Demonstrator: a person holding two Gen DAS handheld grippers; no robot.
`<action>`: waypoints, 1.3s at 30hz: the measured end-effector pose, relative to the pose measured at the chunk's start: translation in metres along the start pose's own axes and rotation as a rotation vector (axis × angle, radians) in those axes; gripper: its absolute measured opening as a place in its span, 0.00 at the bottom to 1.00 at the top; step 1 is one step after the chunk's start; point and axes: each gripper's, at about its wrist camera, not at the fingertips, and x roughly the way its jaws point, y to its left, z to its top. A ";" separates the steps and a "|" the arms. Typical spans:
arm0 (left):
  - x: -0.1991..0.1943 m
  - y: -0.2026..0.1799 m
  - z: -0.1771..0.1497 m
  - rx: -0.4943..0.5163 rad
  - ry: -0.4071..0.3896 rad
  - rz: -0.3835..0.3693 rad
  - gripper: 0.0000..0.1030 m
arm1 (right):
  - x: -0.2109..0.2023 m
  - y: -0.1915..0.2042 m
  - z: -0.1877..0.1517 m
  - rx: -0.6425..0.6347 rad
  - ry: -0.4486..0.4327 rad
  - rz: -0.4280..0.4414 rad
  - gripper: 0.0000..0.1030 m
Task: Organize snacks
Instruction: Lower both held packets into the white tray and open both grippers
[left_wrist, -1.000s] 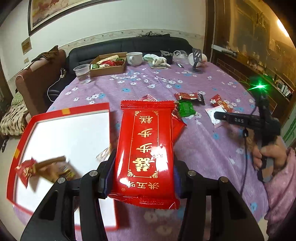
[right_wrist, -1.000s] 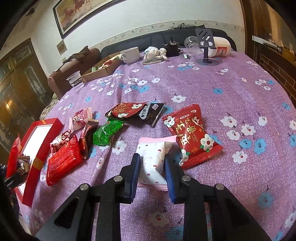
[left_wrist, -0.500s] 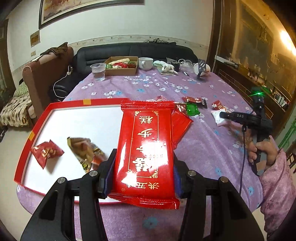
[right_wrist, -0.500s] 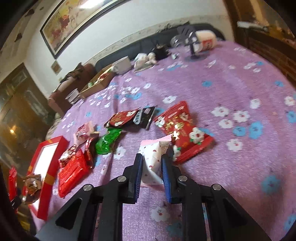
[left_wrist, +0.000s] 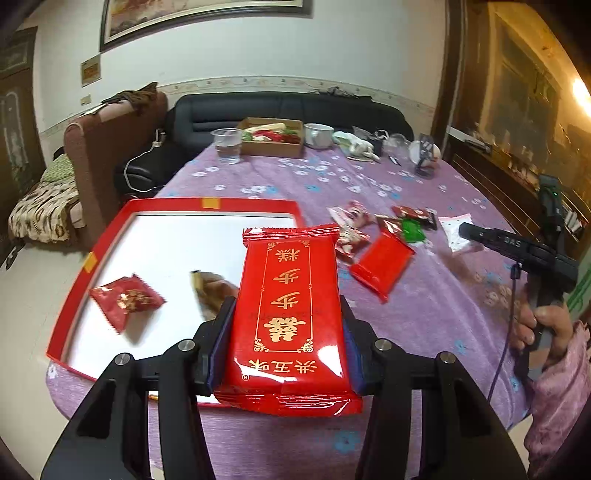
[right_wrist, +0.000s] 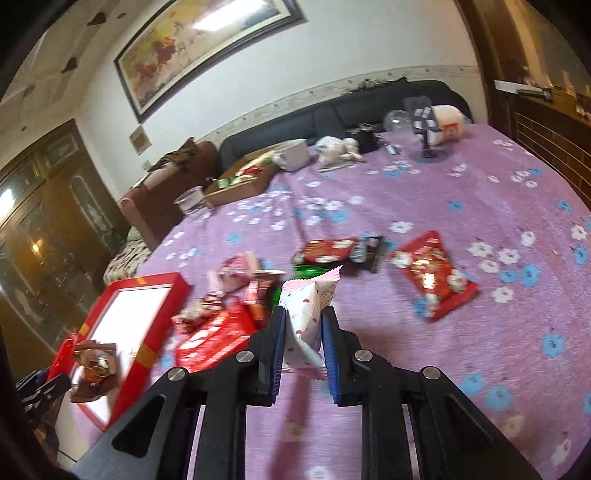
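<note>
at the bottom centre of the left wrist view, the left gripper (left_wrist: 284, 334) is clamped across a long red packet (left_wrist: 290, 314) printed with gold characters, its pads pressed against both long edges. the packet is held above the near right part of a red-rimmed tray (left_wrist: 162, 202), which fills the left middle of the frame. 1 small red snack (left_wrist: 125, 300) and 1 brown wrapper (left_wrist: 212, 290) lie on the tray's white floor. at the bottom centre of the right wrist view, the right gripper (right_wrist: 303, 328) is seen nearly closed, its jaws having just been closing on a white pouch with red dots (right_wrist: 304, 317), which is squeezed between the blue pads. more snacks (right_wrist: 430, 275) are scattered on the purple flowered tablecloth (right_wrist: 461, 177) in the middle of that frame.
</note>
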 end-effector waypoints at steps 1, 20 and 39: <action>0.000 0.004 0.000 -0.006 -0.003 0.004 0.48 | 0.001 0.006 0.000 -0.002 0.002 0.015 0.19; -0.012 0.092 -0.011 -0.152 -0.028 0.124 0.48 | 0.046 0.189 -0.024 -0.231 0.134 0.303 0.19; 0.006 0.115 -0.023 -0.188 0.018 0.133 0.48 | 0.074 0.296 -0.066 -0.422 0.233 0.373 0.19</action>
